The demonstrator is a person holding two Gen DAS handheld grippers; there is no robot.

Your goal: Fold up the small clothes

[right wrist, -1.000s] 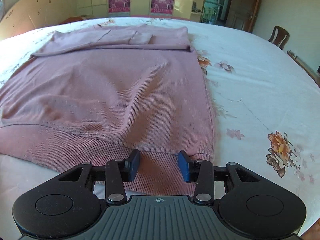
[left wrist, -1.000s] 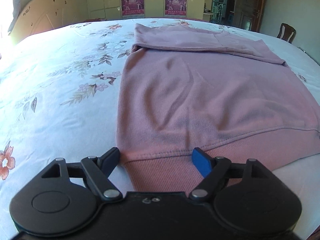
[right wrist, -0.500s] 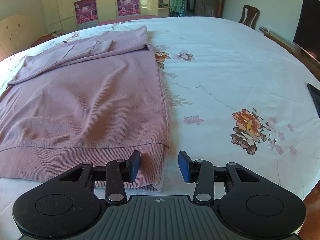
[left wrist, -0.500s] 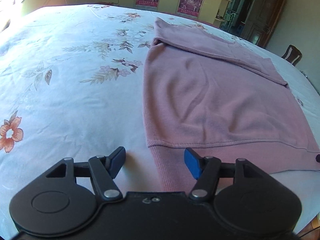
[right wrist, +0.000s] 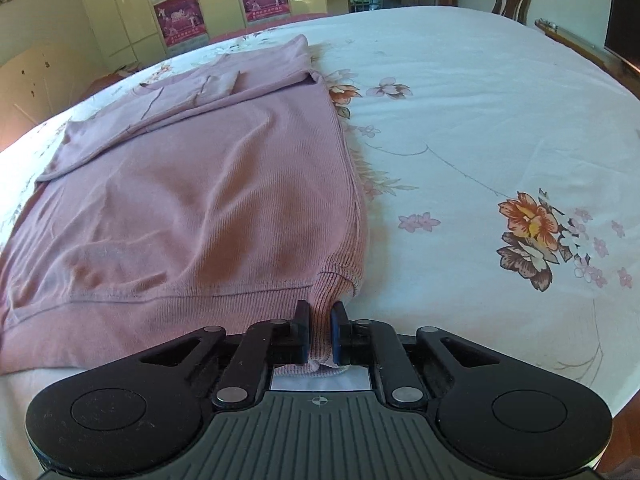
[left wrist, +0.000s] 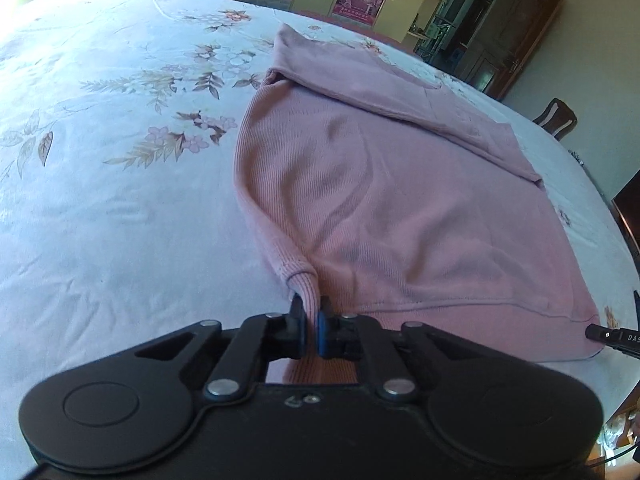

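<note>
The left gripper (left wrist: 311, 316) pinches the sweater's (left wrist: 360, 184) near-left hem corner; the right gripper (right wrist: 320, 324) is closing on the near-right corner. The sweater lies ahead on the bed (left wrist: 100, 168).

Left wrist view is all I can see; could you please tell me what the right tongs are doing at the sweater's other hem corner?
Observer: The right tongs are closing on the pink sweater, with its ribbed hem bunched between the pads.
Operator: Thank you. Does anything lie on the bed beyond that corner?
Observer: Only the bedsheet shows there, with a large orange flower print to the right of the sweater.
</note>
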